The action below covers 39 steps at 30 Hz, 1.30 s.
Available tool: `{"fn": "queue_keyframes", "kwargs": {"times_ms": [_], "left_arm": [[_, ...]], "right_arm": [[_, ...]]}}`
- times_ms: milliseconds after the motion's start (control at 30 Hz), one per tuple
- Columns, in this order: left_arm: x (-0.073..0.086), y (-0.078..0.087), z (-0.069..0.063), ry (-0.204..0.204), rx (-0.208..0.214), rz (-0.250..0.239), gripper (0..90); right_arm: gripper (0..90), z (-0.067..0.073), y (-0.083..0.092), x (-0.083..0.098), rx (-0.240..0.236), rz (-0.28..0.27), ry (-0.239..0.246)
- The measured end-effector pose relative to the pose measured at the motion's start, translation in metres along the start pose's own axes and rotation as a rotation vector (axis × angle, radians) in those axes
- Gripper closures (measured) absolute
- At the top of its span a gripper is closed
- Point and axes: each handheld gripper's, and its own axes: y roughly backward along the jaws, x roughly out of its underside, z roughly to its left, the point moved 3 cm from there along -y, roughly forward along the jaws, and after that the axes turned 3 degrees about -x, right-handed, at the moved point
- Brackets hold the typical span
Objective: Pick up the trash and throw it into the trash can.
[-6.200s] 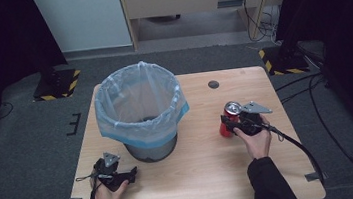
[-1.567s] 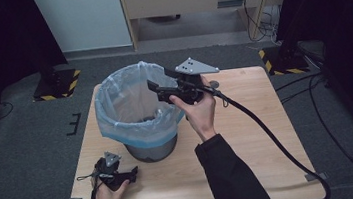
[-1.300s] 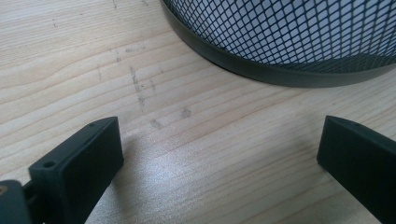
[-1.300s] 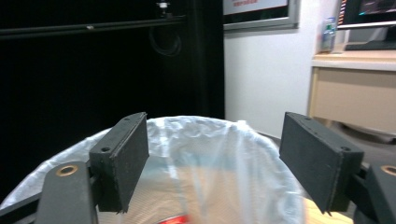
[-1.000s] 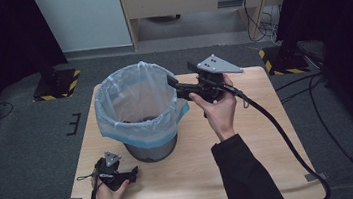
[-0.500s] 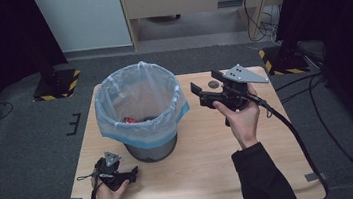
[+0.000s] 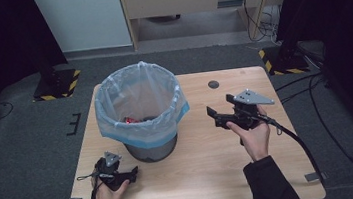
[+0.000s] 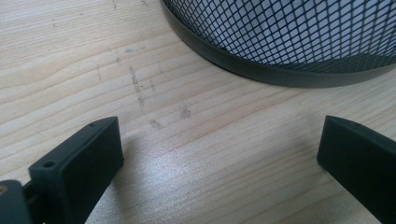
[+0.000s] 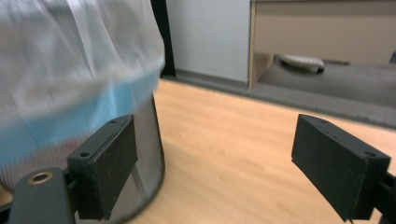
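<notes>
Bin, mesh-sided w/ clear liner and blue band, stands on table, left-centre. A red item lies inside at the bottom; looks like the can, label not readable from high view.

R gripper sits just right of bin, jaws pointing left toward it, apart from the wall. Jaws have just been opening and stand wide, nothing between them; right gripper view has bin wall and blue liner band off to the left, bare table ahead.

L gripper rests on table in front of bin, near its base, released and empty. Left gripper view: mesh base just ahead, not touching, wood between jaws.

Key relation: red item is down inside bin, left of R gripper and behind L gripper. R hand is higher and freer, so likely the one to act; drop-off looks done.

Writing: none legible anywhere. Dark round spot on far table edge, unmarked.
</notes>
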Motion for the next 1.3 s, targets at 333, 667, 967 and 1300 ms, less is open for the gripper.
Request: {"fn": "queue_keyframes", "kwargs": {"times_ms": [333,667,967,1300], "left_arm": [[0.000,0.000,0.000,0.000,0.000,0.000,0.0],[0.000,0.000,0.000,0.000,0.000,0.000,0.0],[0.000,0.000,0.000,-0.001,0.001,0.000,0.0],[0.000,0.000,0.000,-0.005,0.006,-0.001,0.0]], "right_arm": [[13.3,-0.022,0.010,0.056,0.024,0.129,-0.013],[12.9,-0.038,0.015,0.102,0.039,0.238,-0.032],[12.9,-0.055,0.020,0.135,0.094,0.333,-0.027],[9.9,-0.075,0.029,0.164,0.161,0.413,-0.050]]}}
